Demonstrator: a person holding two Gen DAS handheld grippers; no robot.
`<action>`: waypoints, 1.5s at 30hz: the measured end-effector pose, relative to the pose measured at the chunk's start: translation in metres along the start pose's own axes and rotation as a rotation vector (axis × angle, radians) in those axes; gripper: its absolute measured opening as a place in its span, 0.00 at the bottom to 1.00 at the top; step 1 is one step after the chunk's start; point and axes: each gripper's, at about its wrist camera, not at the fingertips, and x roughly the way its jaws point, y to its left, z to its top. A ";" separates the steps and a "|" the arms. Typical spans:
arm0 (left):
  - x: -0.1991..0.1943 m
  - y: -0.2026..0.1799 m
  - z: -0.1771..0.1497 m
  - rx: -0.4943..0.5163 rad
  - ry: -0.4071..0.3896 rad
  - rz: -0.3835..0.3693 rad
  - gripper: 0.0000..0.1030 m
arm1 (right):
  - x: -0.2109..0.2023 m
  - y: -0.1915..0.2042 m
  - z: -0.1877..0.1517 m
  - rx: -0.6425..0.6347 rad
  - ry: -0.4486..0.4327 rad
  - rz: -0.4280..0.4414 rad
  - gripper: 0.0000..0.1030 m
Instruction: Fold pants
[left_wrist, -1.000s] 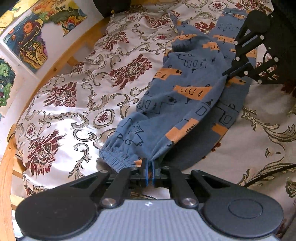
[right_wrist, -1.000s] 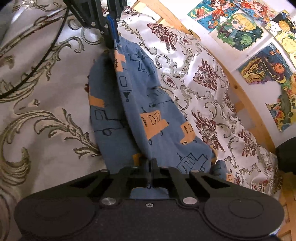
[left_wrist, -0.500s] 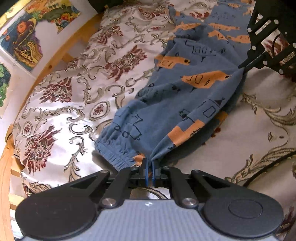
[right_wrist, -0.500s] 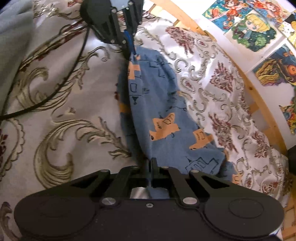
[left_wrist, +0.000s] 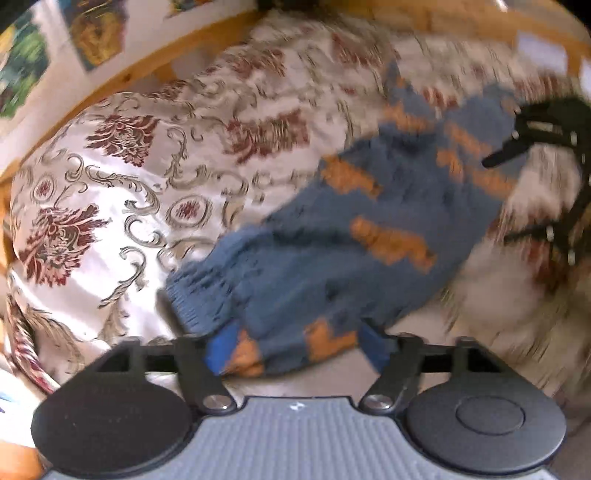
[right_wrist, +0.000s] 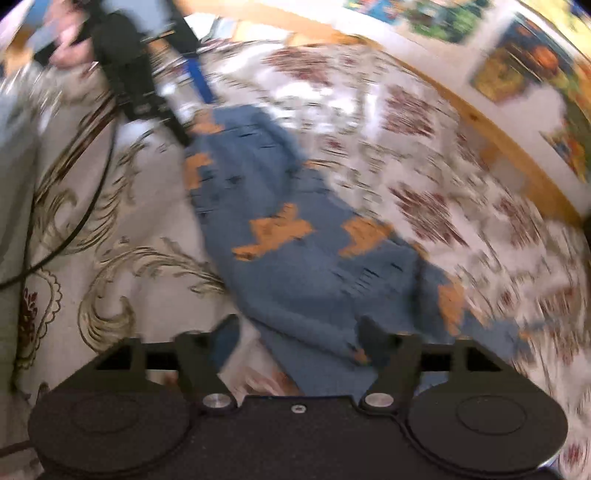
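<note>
Blue pants with orange patches lie lengthwise on the patterned bedspread. My left gripper is open, and its blue fingers straddle the cuff end of the pants without pinching it. The right gripper is open too, with the other end of the pants lying loose between its fingers. In the right wrist view the left gripper shows at the far end of the cloth. Both views are blurred by motion.
A wooden bed frame runs along the wall, with colourful pictures above it. A black cable lies on the bedspread beside the pants. A person's hand holds the left gripper.
Both grippers were shut on the pants' edge and holding it up; now both have opened and the pants have dropped onto the bedspread. Both cameras are moving.
</note>
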 end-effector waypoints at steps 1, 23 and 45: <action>-0.003 -0.008 0.007 -0.032 -0.023 -0.005 0.84 | -0.006 -0.014 -0.004 0.044 0.004 -0.002 0.86; 0.107 -0.157 0.074 -0.158 0.017 -0.062 0.23 | 0.040 -0.257 -0.093 0.787 -0.025 0.079 0.62; 0.098 -0.107 0.077 -0.411 -0.006 -0.223 0.03 | 0.096 -0.349 -0.057 1.055 0.021 -0.049 0.02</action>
